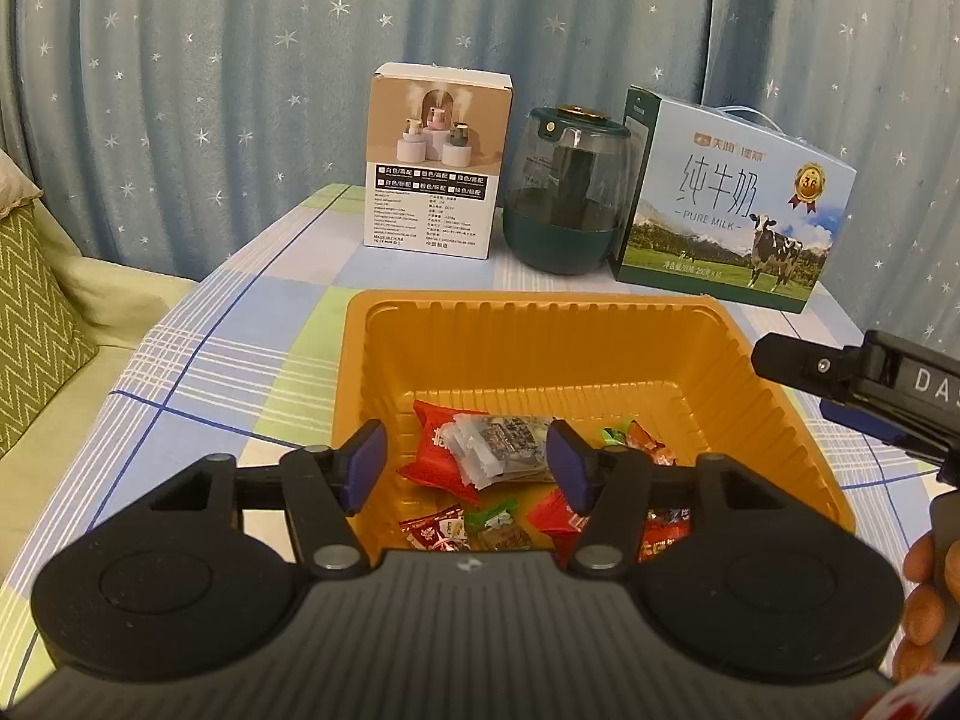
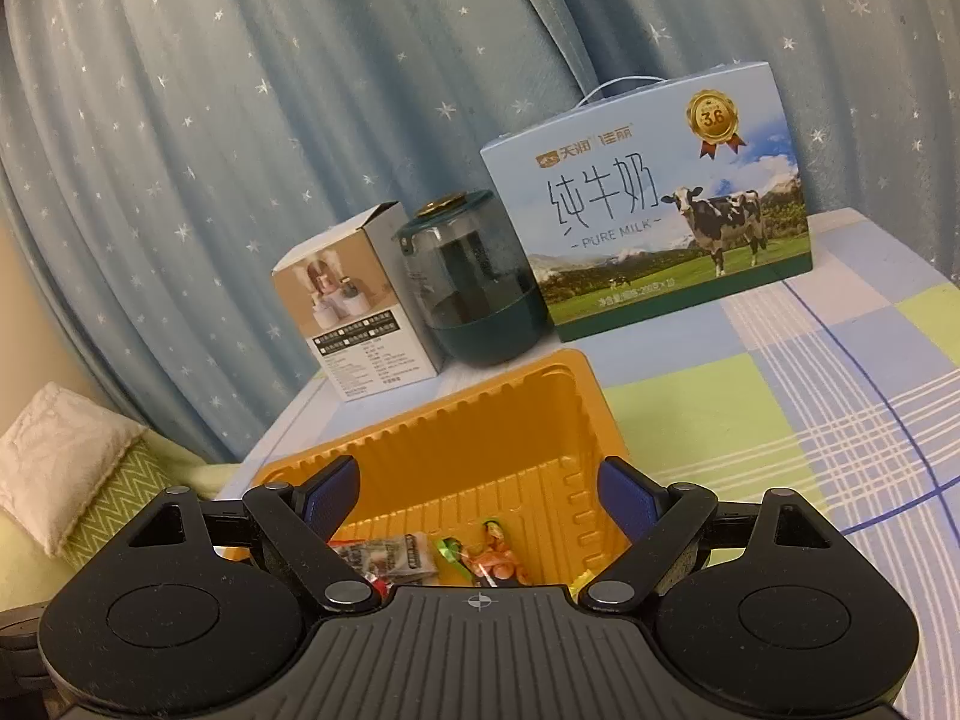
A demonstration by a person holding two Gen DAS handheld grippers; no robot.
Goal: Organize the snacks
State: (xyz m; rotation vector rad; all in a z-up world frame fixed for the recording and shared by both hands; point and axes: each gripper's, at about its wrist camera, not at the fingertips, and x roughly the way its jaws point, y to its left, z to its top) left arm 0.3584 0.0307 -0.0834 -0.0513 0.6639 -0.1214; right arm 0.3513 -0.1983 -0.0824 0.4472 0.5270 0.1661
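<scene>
Lying below parted jaws: snacks (image 1: 480,456)

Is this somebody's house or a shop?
Probably a house, a living room or bedroom: star-patterned curtains hang behind a table with a checked cloth, and a cushioned sofa stands beside it.

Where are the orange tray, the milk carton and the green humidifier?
orange tray (image 1: 534,354), left wrist view, inner back wall.
milk carton (image 2: 648,228), right wrist view, printed front face.
green humidifier (image 1: 561,192), left wrist view, clear upper body.
</scene>
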